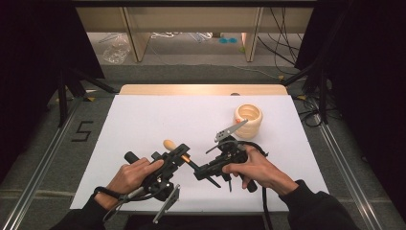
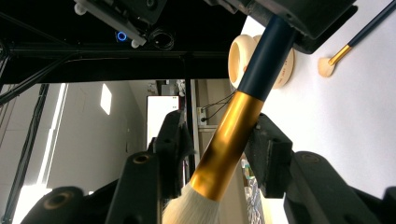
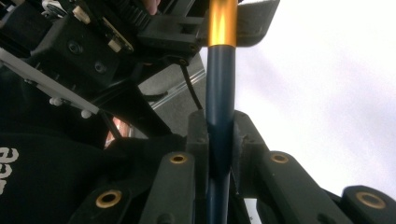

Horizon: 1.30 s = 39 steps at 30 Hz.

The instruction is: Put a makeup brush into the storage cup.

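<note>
A white rectangular sheet [image 1: 158, 120] covers a pale wooden tabletop [image 1: 201, 89], whose bare far edge catches a warm, bright light. Grey carpeted floor [image 1: 191, 72] surrounds it, with a black number five [image 1: 82, 131] marked on it at the left. Metal rails [image 1: 38, 167] run along both sides. Black curtains [image 1: 28, 57] hang to the left and right. Beyond stands light wooden shelving [image 1: 136, 33], with a crumpled clear plastic bag [image 1: 115, 49] and black cables [image 1: 282, 48] on the floor.
</note>
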Available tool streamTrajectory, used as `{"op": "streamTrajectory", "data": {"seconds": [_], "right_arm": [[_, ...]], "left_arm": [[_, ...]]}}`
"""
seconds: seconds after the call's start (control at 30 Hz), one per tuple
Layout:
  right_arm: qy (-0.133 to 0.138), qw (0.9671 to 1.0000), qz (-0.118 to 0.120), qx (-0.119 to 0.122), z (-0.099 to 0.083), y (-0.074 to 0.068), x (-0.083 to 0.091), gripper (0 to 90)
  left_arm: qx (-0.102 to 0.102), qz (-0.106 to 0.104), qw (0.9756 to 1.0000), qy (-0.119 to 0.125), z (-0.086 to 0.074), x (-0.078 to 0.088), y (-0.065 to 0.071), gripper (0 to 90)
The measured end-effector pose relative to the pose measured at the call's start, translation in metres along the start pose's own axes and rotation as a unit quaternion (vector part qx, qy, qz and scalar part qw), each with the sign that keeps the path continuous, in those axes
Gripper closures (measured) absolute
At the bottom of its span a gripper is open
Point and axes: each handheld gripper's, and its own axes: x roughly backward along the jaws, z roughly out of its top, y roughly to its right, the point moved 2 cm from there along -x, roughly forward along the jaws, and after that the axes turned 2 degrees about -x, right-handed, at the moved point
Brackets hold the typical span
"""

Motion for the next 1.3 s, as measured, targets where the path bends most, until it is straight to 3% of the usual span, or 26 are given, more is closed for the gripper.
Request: {"op": "streamTrajectory", "data": {"seconds": [0.13, 0.23, 0.27, 0.37, 0.4, 0.6, 0.67, 0.9, 1.0, 1.17, 1.23, 1.3], "right_arm": [[0.0, 1.0, 0.003, -0.005, -0.002, 0.001, 0.001, 80.4], [0.004, 1.0, -0.005, -0.006, -0.003, 0.003, 0.004, 80.4], [0.005, 1.0, 0.002, -0.005, -0.003, 0.003, 0.004, 80.4], [0.008, 0.9999, -0.001, -0.008, -0.003, 0.002, 0.007, 80.4], [0.012, 0.9999, 0.002, -0.004, -0.003, 0.002, 0.008, 80.4], [0.027, 0.9996, -0.002, -0.004, -0.004, 0.003, 0.012, 80.4], [0.036, 0.9993, -0.006, 0.005, -0.004, 0.005, 0.013, 80.4], [0.051, 0.9987, 0.0, -0.006, -0.006, 0.006, 0.016, 80.4], [0.064, 0.9979, 0.001, -0.009, -0.007, 0.008, 0.017, 80.4], [0.079, 0.9969, 0.002, 0.001, -0.009, 0.011, 0.017, 80.4], [0.078, 0.9969, 0.001, 0.006, -0.009, 0.012, 0.016, 80.4], [0.078, 0.9969, -0.001, 0.004, -0.009, 0.011, 0.015, 80.4]], "left_arm": [[0.001, 0.005, 1.0, -0.006, -0.004, 0.0, -0.003, 59.7], [0.015, 0.004, 0.9998, -0.008, -0.007, 0.001, -0.005, 60.0], [0.027, 0.0, 0.9996, -0.008, -0.008, 0.001, -0.004, 60.1], [0.037, 0.012, 0.9992, -0.009, -0.01, 0.001, -0.009, 59.6], [0.054, 0.009, 0.9984, -0.01, -0.011, 0.001, -0.008, 59.6], [0.105, 0.019, 0.9943, -0.011, -0.014, 0.0, -0.013, 56.7], [0.112, 0.025, 0.9933, -0.013, -0.016, 0.0, -0.014, 55.8], [0.137, 0.04, 0.9895, -0.025, -0.02, 0.001, -0.018, 50.6], [0.167, 0.04, 0.9848, -0.029, -0.022, 0.0, -0.019, 48.1], [0.236, 0.036, 0.9704, -0.035, -0.027, 0.0, -0.024, 47.1], [0.255, 0.027, 0.9658, -0.037, -0.029, 0.001, -0.026, 47.8], [0.263, 0.021, 0.9639, -0.037, -0.029, 0.001, -0.026, 48.2]]}}
